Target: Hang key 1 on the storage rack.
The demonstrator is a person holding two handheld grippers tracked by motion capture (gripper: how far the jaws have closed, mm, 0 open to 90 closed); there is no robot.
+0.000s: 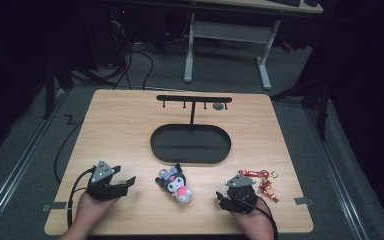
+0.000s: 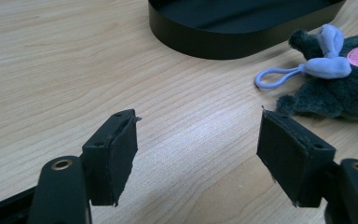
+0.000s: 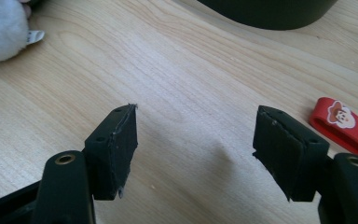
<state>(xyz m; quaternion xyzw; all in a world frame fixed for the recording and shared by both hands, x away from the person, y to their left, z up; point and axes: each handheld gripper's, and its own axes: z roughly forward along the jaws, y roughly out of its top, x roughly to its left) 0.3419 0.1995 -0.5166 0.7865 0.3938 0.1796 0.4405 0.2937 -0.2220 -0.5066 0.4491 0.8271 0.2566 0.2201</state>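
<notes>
Your left gripper [image 1: 125, 184] sat released at lower left, nothing between its jaws. Your right gripper [image 1: 222, 202] was released too, between the plush toy [image 1: 176, 184] and red keychain [image 1: 264, 181].

The wooden worktop [image 1: 115, 125] carries a black oval tray [image 1: 190, 144] (centre, toward twelve o'clock), a plush toy [image 1: 176, 184] at six, and a red keychain [image 1: 261, 181] around four.

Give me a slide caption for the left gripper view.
Open tongs face a dark plush keychain beside a black tray.
</notes>
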